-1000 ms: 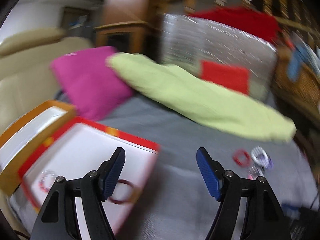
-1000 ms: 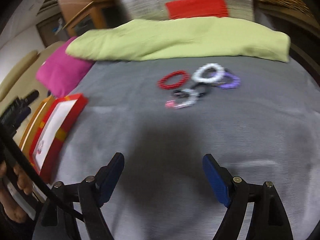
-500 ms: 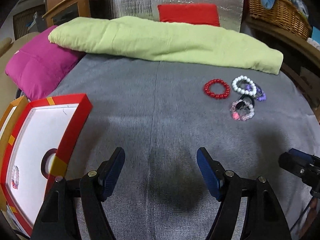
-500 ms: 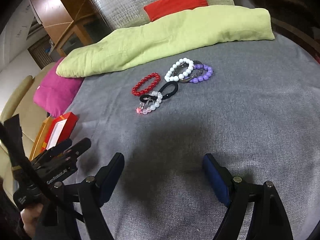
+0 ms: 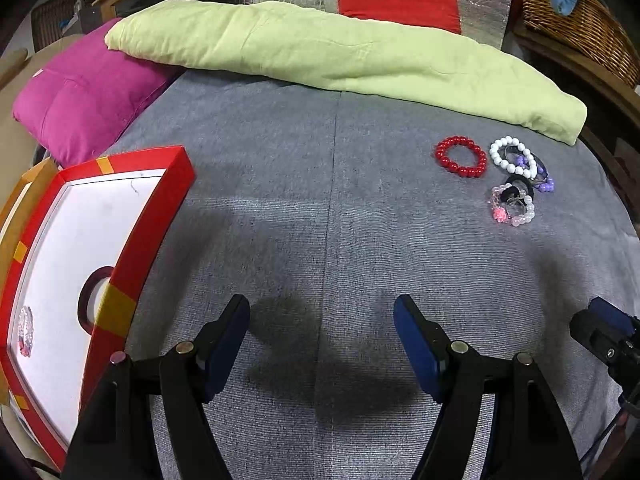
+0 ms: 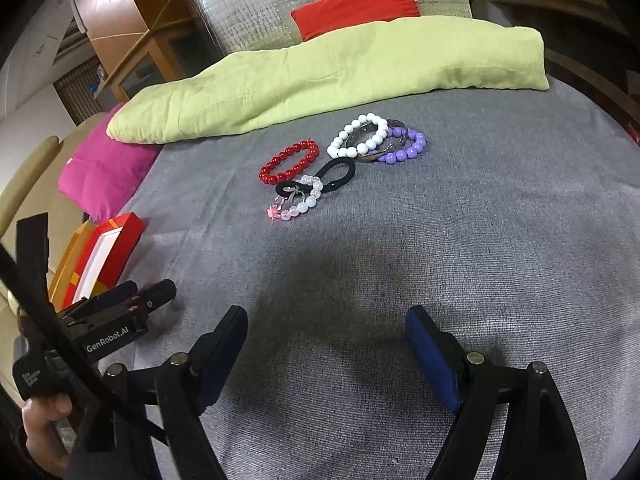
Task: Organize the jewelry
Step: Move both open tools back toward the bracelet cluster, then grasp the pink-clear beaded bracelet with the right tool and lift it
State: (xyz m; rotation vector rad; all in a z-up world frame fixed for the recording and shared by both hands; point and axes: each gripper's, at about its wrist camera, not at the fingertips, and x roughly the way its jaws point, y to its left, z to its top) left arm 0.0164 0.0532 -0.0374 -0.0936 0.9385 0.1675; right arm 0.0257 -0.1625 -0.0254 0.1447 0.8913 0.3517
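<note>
Sorting bracelets, partly done
I'm holding both grippers, left (image 5: 322, 340) and right (image 6: 326, 344), spread and empty; two bracelets are sitting in the box (image 5: 160, 208), the pile (image 6: 340, 160) is waiting.

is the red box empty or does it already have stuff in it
Not empty. The red box holds a dark red bangle and a pale beaded bracelet on its white floor.

Four bead bracelets (image 6: 289, 162) loose on the grey cover, one metal bangle (image 6: 378, 142), one black hair tie (image 6: 338, 174), two bracelets in the red box (image 5: 120, 264), three cushions (image 5: 86, 104), two grippers (image 5: 320, 344)
</note>
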